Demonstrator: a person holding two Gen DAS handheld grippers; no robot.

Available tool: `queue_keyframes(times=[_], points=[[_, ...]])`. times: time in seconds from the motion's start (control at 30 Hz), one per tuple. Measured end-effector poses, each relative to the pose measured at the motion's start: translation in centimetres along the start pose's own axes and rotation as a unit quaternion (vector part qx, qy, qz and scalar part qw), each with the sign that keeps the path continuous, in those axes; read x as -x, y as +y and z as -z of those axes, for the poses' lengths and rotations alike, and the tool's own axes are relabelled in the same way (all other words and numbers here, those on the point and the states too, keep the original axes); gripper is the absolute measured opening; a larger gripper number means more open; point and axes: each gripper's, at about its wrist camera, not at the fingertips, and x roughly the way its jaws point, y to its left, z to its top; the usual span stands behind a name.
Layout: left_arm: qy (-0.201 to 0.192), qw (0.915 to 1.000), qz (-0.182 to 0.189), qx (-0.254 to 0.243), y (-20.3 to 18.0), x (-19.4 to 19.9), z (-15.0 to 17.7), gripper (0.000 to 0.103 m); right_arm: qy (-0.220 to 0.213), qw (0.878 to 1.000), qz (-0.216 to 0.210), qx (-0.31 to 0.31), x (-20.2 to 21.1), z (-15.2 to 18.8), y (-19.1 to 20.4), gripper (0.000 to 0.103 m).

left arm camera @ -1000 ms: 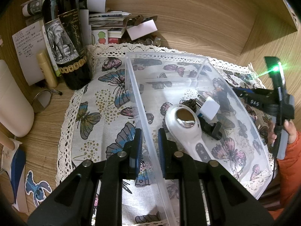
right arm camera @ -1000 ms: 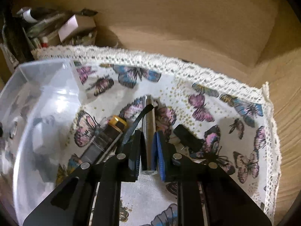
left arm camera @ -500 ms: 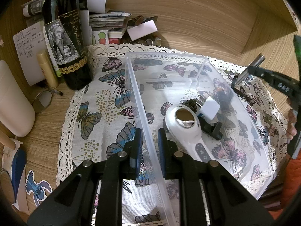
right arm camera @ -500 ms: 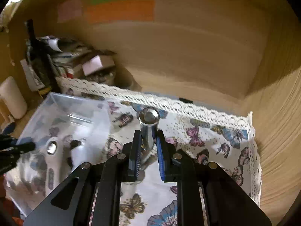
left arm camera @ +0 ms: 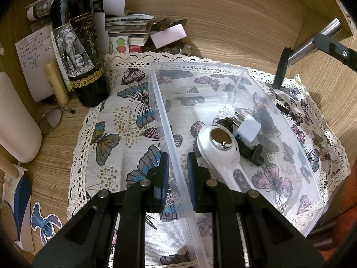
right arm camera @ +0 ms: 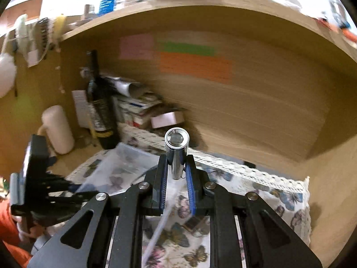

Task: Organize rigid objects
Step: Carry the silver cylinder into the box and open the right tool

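Note:
My right gripper (right arm camera: 176, 167) is shut on a shiny silver metal cylinder (right arm camera: 176, 151) with a black strap and holds it high over the cloth; it also shows in the left wrist view (left arm camera: 312, 42) at the upper right. My left gripper (left arm camera: 177, 163) is shut on the left wall of a clear plastic bin (left arm camera: 165, 120). The bin holds a white handheld device with a chrome disc (left arm camera: 219, 144), a white plug adapter (left arm camera: 247, 127) and a small black part (left arm camera: 254, 154).
A butterfly cloth with lace edging (left arm camera: 107, 134) covers the wooden desk. A dark wine bottle (left arm camera: 78, 44), stacked papers (left arm camera: 125, 24), a cream tube (left arm camera: 55, 84) and a white bottle (left arm camera: 15, 120) stand at the back left. Small dark objects (right arm camera: 196, 223) lie on the cloth.
My right gripper lifted the silver cylinder off the cloth and carried it up and toward the bin. The left gripper stayed clamped on the bin wall.

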Motion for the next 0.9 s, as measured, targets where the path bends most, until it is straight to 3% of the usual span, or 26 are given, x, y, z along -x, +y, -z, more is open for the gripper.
queue_keyframes(times=[0.33,0.6,0.9], points=[[-0.001,1.0,0.001,-0.002,0.1,0.1,0.0,0.017,0.076,0.996,-0.025,0.038,-4.8,3.0,3.4,0.014],[-0.002,1.0,0.001,-0.001,0.0,0.1,0.0,0.017,0.087,0.995,0.015,0.056,-7.3,4.0,4.0,0.014],[-0.002,1.0,0.0,-0.002,0.0,0.1,0.0,0.016,0.124,0.989,-0.001,0.075,-7.6,5.2,4.7,0.015]])
